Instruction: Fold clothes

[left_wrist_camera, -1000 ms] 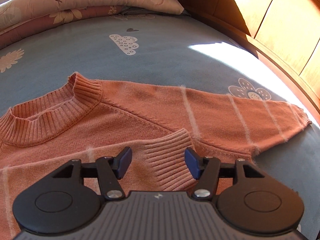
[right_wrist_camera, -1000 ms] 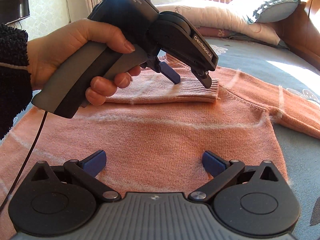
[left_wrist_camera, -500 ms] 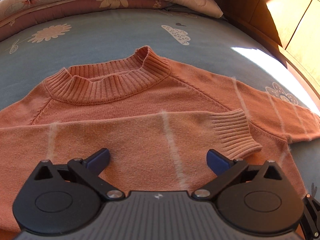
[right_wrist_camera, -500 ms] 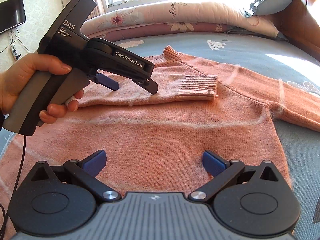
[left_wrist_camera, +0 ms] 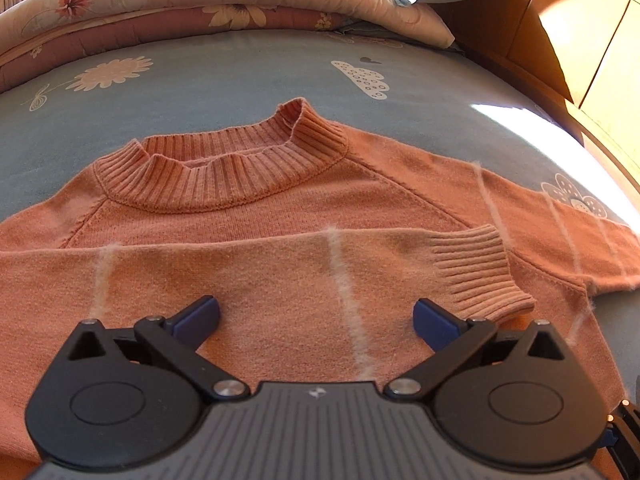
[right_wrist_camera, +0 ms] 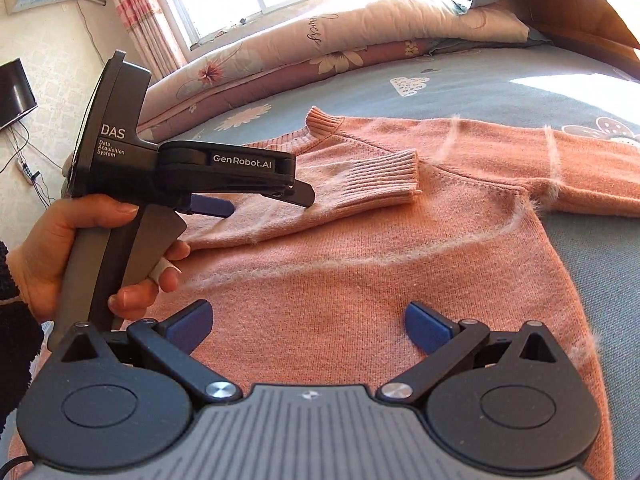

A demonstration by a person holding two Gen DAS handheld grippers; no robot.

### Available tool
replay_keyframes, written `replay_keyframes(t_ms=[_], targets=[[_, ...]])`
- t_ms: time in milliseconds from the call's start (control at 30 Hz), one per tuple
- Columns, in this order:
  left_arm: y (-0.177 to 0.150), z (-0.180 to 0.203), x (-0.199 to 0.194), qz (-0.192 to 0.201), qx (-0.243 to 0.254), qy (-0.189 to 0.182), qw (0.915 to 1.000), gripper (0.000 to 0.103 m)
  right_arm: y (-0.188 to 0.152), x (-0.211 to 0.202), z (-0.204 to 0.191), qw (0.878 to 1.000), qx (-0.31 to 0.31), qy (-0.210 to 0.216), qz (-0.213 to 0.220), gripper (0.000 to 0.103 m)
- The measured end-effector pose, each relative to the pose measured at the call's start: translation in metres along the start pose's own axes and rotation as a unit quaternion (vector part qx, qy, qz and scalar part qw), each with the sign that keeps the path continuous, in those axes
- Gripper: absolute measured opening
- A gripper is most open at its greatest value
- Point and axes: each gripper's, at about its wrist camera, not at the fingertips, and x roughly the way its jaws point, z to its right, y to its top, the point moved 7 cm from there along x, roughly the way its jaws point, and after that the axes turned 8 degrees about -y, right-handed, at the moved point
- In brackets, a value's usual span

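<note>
Now w/ orange sweater (left_wrist_camera: 280,288) flat on bed (left_wrist_camera: 200,92), one sleeve (left_wrist_camera: 360,264) laid across chest, other sleeve (right_wrist_camera: 560,168) out to side. Both tongs spread, gripping nothing: left tongs (left_wrist_camera: 316,316), right tongs (right_wrist_camera: 308,324) over body. For any further fold: pinch near cuff (left_wrist_camera: 476,272), lift low, lay flat, no bunching.

Sweater (left_wrist_camera: 304,208): salmon-orange knit, thin fuzzy white stripes, ribbed collar and cuff.
Bedsheet (left_wrist_camera: 224,92): grey-blue, cream daisies, white dotted cloud.
Quilt (right_wrist_camera: 320,40): cream and dusty pink, floral.
Gripper pads (right_wrist_camera: 424,326): dark blue.
Curtains (right_wrist_camera: 132,24): red-white check.
</note>
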Motion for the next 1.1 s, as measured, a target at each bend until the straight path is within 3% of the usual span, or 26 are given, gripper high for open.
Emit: replay_keyframes(t_ms=[400, 567, 700, 800, 933, 1100], targets=[[0.003, -0.002, -0.007, -0.010, 0.002, 0.036, 0.9993, 0.102, -0.004, 0.000, -0.006, 0.999, -0.043, -0.026, 0.008, 0.103], [0.022, -0.029, -0.049, 0.037, 0.001, 0.053, 0.9979, 0.102, -0.001, -0.007, -0.009, 0.999, -0.042, -0.023, 0.016, 0.103], [0.020, -0.080, -0.072, 0.035, -0.089, 0.038, 0.9947, 0.102, 0.001, -0.012, -0.013, 0.999, -0.040, -0.008, 0.021, 0.103], [-0.001, -0.111, -0.074, 0.026, -0.150, 0.023, 0.9881, 0.102, 0.001, -0.015, -0.018, 0.999, -0.039, 0.010, 0.021, 0.103], [-0.025, -0.120, -0.069, 0.029, -0.153, 0.010, 0.9878, 0.102, -0.004, -0.015, -0.024, 0.999, -0.038, 0.028, 0.007, 0.103], [-0.017, -0.086, -0.071, 0.019, -0.094, 0.020, 0.9952, 0.102, -0.007, -0.012, -0.025, 0.998, -0.050, 0.022, 0.007, 0.103]])
